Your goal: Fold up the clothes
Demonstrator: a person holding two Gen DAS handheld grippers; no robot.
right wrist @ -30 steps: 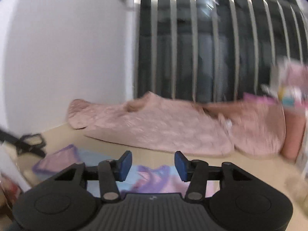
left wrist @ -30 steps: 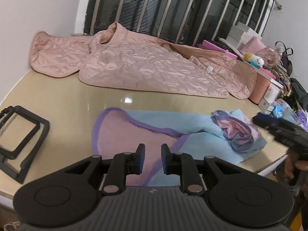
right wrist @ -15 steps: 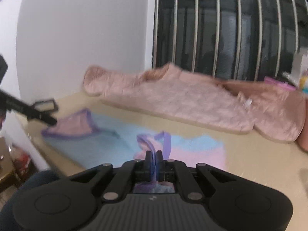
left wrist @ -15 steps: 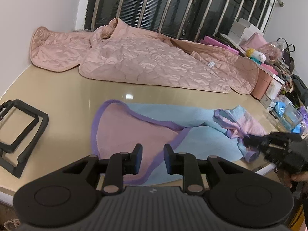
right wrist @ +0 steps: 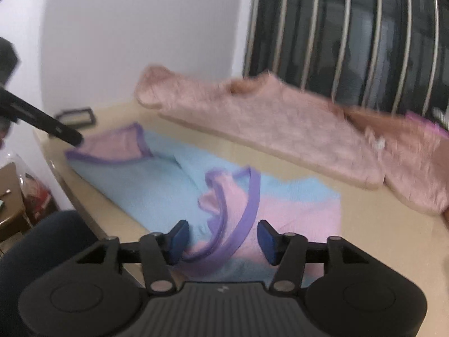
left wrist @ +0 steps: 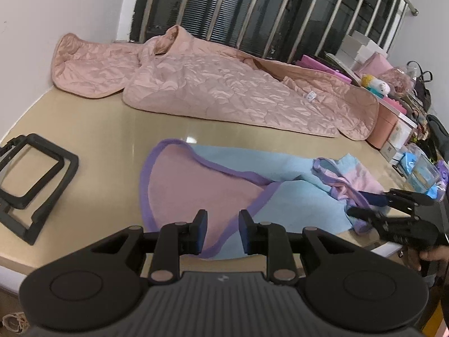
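A light blue and pink garment with purple trim [left wrist: 196, 185] lies spread on the beige table [left wrist: 98, 129]. Its right end is rumpled. My left gripper [left wrist: 221, 231] hovers over the near purple hem, open by a narrow gap, with nothing pinched. My right gripper [right wrist: 221, 238] sits low over the rumpled end [right wrist: 224, 196], and its jaws are opening. A purple strap lies loose between the blue pads without touching them. In the left wrist view the right gripper [left wrist: 357, 203] reaches in from the right edge.
A large pink quilted jacket [left wrist: 224, 90] lies along the back of the table under the barred window. A black folding frame [left wrist: 33, 179] rests at the left edge. Boxes and clutter [left wrist: 393, 123] crowd the right end. A person's dark-clothed leg [right wrist: 36, 252] is at the near edge.
The right gripper came down to the garment's rumpled end, shut on the purple strap, and now stands open around it. The right end lies flatter. The left gripper kept still.
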